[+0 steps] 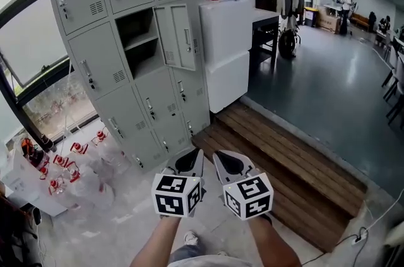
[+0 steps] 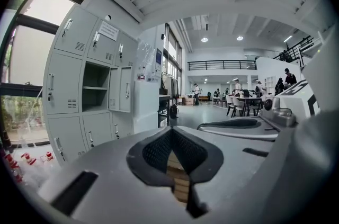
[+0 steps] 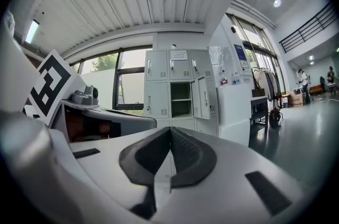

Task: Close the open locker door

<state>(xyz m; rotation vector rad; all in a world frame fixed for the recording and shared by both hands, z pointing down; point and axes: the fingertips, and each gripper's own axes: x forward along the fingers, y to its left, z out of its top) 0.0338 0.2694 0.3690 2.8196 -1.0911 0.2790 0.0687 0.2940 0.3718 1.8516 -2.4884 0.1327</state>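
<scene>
A grey locker bank (image 1: 95,57) stands ahead on the left. One middle-row compartment (image 1: 140,41) is open, and its door (image 1: 180,37) is swung out to the right. My left gripper (image 1: 192,161) and right gripper (image 1: 227,163) hang side by side low in the head view, well short of the lockers. Both are shut with nothing between their jaws. In the left gripper view the left gripper (image 2: 170,130) points past the open door (image 2: 122,89). In the right gripper view the right gripper (image 3: 170,130) sits below the open door (image 3: 207,97).
A white cabinet (image 1: 227,51) stands right of the lockers, with a black table (image 1: 265,32) behind it. A wooden step (image 1: 284,158) runs along the floor at right. Small red-and-white items (image 1: 69,161) lie on the floor at left. People are far back in the hall.
</scene>
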